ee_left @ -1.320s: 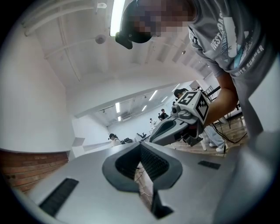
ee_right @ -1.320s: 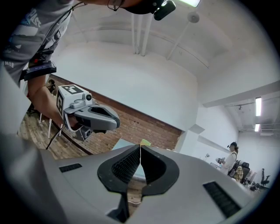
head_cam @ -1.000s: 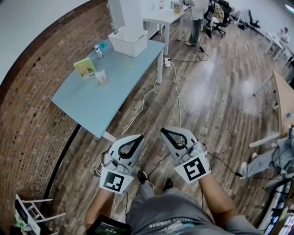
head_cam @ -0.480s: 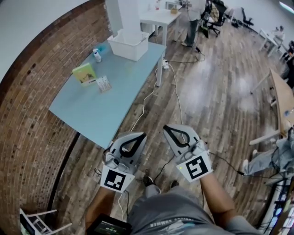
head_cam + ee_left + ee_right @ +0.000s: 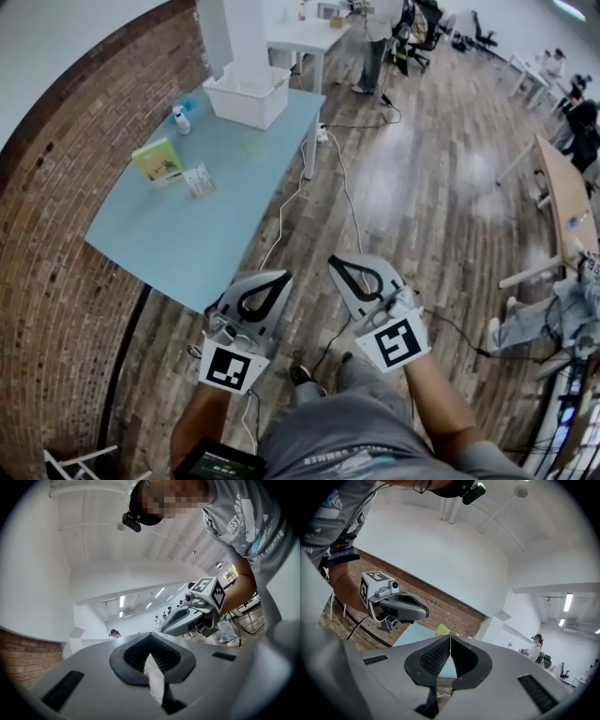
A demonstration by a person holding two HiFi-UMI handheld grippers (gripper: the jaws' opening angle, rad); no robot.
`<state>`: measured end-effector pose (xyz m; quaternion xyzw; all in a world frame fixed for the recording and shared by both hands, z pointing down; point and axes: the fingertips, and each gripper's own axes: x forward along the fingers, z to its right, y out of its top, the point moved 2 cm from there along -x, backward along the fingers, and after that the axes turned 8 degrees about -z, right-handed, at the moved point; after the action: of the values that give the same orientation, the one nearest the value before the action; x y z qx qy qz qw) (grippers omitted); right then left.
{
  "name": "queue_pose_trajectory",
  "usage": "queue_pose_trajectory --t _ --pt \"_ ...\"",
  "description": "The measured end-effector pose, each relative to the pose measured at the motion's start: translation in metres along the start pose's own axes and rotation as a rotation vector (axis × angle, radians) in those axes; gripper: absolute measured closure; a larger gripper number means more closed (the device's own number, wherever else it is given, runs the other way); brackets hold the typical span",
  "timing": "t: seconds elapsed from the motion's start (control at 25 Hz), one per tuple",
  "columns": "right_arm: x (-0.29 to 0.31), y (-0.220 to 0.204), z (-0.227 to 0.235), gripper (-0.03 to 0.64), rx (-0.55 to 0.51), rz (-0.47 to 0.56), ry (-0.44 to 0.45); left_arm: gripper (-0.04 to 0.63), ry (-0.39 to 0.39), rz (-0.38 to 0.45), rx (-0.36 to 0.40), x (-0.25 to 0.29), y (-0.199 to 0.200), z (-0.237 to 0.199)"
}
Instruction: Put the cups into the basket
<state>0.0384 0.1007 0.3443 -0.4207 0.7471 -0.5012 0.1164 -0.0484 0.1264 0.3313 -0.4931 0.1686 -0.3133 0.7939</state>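
The white basket (image 5: 246, 94) stands at the far end of a light-blue table (image 5: 169, 234), up left in the head view. No cup can be made out from here; a small bottle (image 5: 180, 120) and a bluish blur stand beside the basket. My left gripper (image 5: 284, 276) and right gripper (image 5: 335, 262) are held side by side over the wooden floor, short of the table's near corner. Both are shut and hold nothing. In the left gripper view my left gripper (image 5: 149, 635) has its tips together; the right gripper view shows my right gripper (image 5: 450, 638) likewise.
A green box (image 5: 157, 159) and a small card stand (image 5: 199, 180) sit on the table. A brick wall (image 5: 47, 281) curves along the left. White cables (image 5: 281, 216) trail over the floor. People and office chairs are at the far end of the room.
The table and basket have slid left and slightly down in the head view as the person walks. Both grippers keep their pose and stay shut.
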Motion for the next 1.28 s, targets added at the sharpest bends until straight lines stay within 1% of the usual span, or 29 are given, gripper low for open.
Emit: queue_pose_trajectory --t 0.12,0.36,0.52,0.64,0.76,0.92,1.08,1.28 --pt "0.007 -0.003 0.011 0.603 0.001 -0.007 -0.002 0.595 -0.001 -0.002 -0.008 0.010 -0.004 -0.007" --pt "0.021 -0.015 0.038 0.603 0.009 0.005 0.011 0.595 0.010 -0.020 0.001 0.038 -0.009 -0.020" --pt "0.028 -0.026 0.067 0.603 0.021 0.020 0.025 0.595 0.024 -0.045 0.007 0.066 -0.014 -0.024" --pt "0.028 -0.042 0.086 0.603 0.018 0.025 0.050 0.595 0.036 -0.067 0.001 0.091 -0.013 -0.020" --pt "0.029 -0.051 0.107 0.603 0.015 0.053 0.069 0.595 0.047 -0.080 0.028 0.115 -0.009 -0.017" --pt "0.026 -0.057 0.129 0.603 -0.001 0.088 0.095 0.595 0.091 -0.092 0.046 0.138 -0.001 -0.016" --pt "0.025 -0.066 0.143 0.603 -0.005 0.112 0.116 0.595 0.122 -0.104 0.056 0.151 0.003 -0.014" --pt "0.032 -0.075 0.144 0.603 0.018 0.111 0.142 0.595 0.122 -0.130 0.057 0.157 -0.003 -0.012"
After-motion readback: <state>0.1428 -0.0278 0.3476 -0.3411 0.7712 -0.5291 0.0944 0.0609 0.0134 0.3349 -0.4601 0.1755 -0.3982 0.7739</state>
